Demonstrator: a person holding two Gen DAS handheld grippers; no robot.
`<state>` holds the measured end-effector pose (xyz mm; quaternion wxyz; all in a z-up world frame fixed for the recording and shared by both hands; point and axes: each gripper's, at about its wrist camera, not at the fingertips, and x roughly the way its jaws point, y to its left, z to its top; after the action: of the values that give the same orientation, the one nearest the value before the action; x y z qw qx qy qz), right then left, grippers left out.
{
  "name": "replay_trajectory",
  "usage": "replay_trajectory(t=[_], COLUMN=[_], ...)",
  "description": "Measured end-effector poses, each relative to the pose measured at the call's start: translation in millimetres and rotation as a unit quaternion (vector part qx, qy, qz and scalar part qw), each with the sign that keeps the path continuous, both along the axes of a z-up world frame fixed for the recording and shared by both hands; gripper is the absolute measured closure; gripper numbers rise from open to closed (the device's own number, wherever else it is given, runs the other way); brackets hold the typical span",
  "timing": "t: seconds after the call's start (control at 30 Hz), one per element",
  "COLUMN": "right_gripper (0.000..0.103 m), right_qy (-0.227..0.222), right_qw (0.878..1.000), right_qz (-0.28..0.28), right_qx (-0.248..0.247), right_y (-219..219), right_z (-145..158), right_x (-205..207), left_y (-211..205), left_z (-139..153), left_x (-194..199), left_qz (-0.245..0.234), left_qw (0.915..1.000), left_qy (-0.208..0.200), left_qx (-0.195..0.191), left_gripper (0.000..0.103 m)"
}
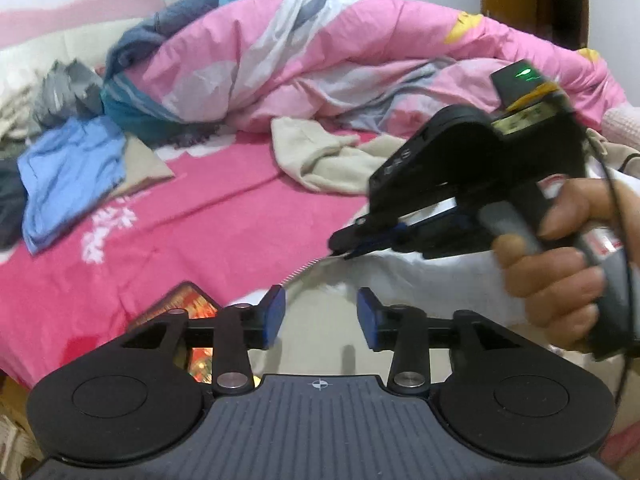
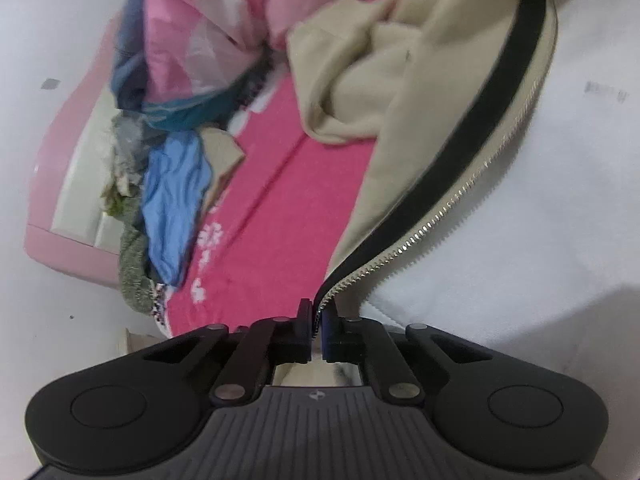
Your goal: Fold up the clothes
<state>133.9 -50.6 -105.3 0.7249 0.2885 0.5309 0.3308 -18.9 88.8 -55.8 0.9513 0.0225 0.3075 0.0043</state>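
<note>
A white zip jacket (image 2: 520,208) with a beige lining (image 2: 400,120) and a metal zipper (image 2: 440,216) lies on the pink bed. My right gripper (image 2: 319,320) is shut on the jacket's zipper edge at its lower end. In the left wrist view the right gripper (image 1: 344,250) shows at right, pinching the jacket (image 1: 420,280) at the zipper. My left gripper (image 1: 321,312) is open just above the jacket's beige part, and holds nothing.
A pink sheet (image 1: 200,216) covers the bed. A bunched pink quilt (image 1: 320,60) lies at the back. A blue garment (image 1: 68,168) and grey clothes (image 1: 64,92) are piled at left. A red-orange flat object (image 1: 180,304) lies under the left gripper.
</note>
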Motion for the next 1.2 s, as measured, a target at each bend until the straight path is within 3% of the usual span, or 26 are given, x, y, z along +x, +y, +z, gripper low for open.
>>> replay_trajectory(t=[0.1, 0.2, 0.37, 0.47, 0.73, 0.93, 1.03, 1.1, 1.17, 1.2], right_gripper=[0.100, 0.100, 0.100, 0.100, 0.100, 0.099, 0.095, 0.090, 0.067, 0.061], right_qy=[-0.044, -0.088, -0.157, -0.172, -0.146, -0.090, -0.093, -0.109, -0.122, -0.124], right_qw=[0.999, 0.996, 0.986, 0.980, 0.972, 0.970, 0.969, 0.967, 0.965, 0.964], right_qz=[0.001, -0.010, -0.056, -0.100, -0.185, -0.225, -0.228, -0.230, -0.234, -0.234], right_qx=[0.013, 0.024, 0.013, 0.004, 0.010, 0.016, 0.005, -0.004, -0.010, -0.010], right_y=[-16, -44, -122, -179, -274, -303, -305, -305, -306, -306], right_z=[25, 50, 86, 91, 55, 7, 3, 9, 16, 19], right_x=[-10, -24, -52, -68, -103, -110, -115, -122, -131, -136], left_y=[0, -1, -10, -25, -86, -110, -116, -121, -121, -120], left_z=[8, 20, 41, 47, 18, -17, -28, -36, -40, -40], left_x=[-9, -24, -52, -60, -41, -27, -27, -27, -27, -28], left_qz=[-0.011, -0.034, -0.099, -0.139, -0.215, -0.237, -0.242, -0.246, -0.246, -0.246], left_qw=[0.9995, 0.9956, 0.9785, 0.9684, 0.9675, 0.9662, 0.9656, 0.9649, 0.9654, 0.9655], left_qy=[-0.026, -0.063, -0.118, -0.127, -0.047, 0.022, 0.039, 0.051, 0.053, 0.052], left_qx=[-0.018, -0.060, -0.137, -0.163, -0.125, -0.099, -0.086, -0.077, -0.069, -0.067], left_gripper=[0.059, 0.056, 0.053, 0.050, 0.049, 0.046, 0.046, 0.046, 0.046, 0.046])
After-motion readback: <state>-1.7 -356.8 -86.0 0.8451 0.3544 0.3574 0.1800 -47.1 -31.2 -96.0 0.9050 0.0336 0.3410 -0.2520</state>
